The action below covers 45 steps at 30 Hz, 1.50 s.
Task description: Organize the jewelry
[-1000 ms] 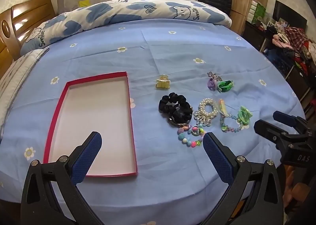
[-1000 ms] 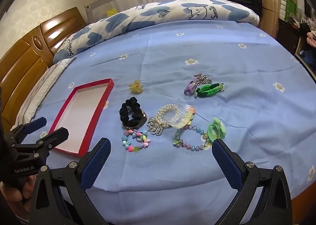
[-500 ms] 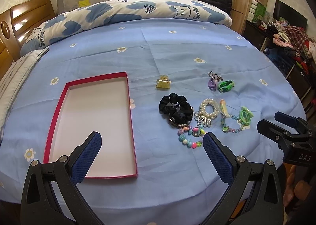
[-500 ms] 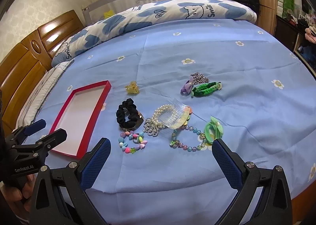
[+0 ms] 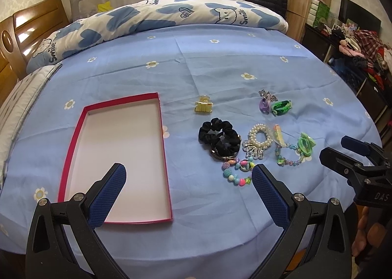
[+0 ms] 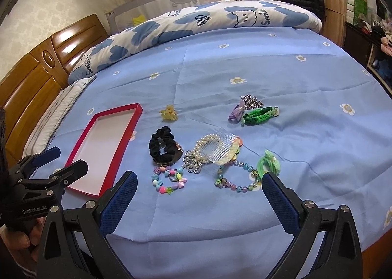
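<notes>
A shallow red-rimmed tray (image 5: 163,146) with a white floor lies empty on the blue sheet; it also shows in the right wrist view (image 6: 133,121). To its right lie a yellow claw clip (image 5: 203,107), a black scrunchie (image 5: 219,138), a pearl bracelet (image 5: 260,137), a colourful bead bracelet (image 5: 236,172), a clear comb (image 6: 224,149), a green hair tie (image 6: 268,163), a green braided band (image 6: 259,115) and a purple tie (image 6: 236,112). My left gripper (image 5: 188,178) is open over the tray's near right corner. My right gripper (image 6: 199,184) is open before the bracelets. Both are empty.
A folded blue-and-white quilt (image 5: 156,22) lies across the far side of the bed. A wooden headboard (image 6: 36,71) stands at the left. The bed's near edge (image 5: 220,244) runs just under the grippers. Clothes and shelves (image 5: 362,44) stand at the right.
Both grippers have drifted slightly, so the view has shifted a little. The jewelry and tray have not moved. Both grippers stay open.
</notes>
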Each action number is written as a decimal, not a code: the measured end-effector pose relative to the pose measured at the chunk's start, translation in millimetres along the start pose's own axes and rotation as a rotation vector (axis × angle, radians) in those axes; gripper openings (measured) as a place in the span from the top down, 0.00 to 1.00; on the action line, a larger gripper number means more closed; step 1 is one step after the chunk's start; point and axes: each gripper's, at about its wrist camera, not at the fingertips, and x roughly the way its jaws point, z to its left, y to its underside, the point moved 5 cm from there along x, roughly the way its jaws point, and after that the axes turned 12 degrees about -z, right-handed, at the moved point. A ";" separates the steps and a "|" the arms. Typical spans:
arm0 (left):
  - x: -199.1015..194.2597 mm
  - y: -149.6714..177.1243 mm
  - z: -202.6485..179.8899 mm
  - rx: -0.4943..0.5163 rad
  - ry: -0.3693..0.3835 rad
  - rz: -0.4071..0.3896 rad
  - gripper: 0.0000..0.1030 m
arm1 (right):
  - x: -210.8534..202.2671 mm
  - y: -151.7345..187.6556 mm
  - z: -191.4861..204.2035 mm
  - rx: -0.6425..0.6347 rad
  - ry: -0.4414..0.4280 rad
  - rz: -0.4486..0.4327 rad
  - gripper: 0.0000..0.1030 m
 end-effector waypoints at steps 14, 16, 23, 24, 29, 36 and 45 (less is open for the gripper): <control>0.2 -1.2 -2.2 0.002 0.002 -0.004 0.00 | -3.2 -2.3 3.3 -0.003 -0.013 -0.012 0.02; -0.1 -1.1 -2.9 0.001 0.004 -0.002 0.00 | -3.2 -2.4 3.5 -0.002 -0.016 -0.011 0.01; 0.6 -2.3 -3.5 0.006 0.004 -0.001 0.00 | -3.9 -4.0 3.6 -0.003 -0.020 -0.016 0.02; 1.0 -2.3 -3.7 0.007 0.003 0.000 0.00 | -4.2 -4.1 3.7 -0.004 -0.021 -0.016 0.02; 2.3 -3.9 -4.2 0.007 0.004 0.000 0.00 | -3.7 -4.6 3.5 -0.002 -0.024 -0.017 0.02; 4.4 -5.3 -3.9 0.005 0.005 0.005 0.00 | -0.2 -5.6 2.7 0.002 -0.024 -0.011 0.02; 12.9 -7.4 -1.0 0.006 0.005 0.017 0.00 | 6.6 -5.1 -0.6 0.009 -0.025 -0.001 0.02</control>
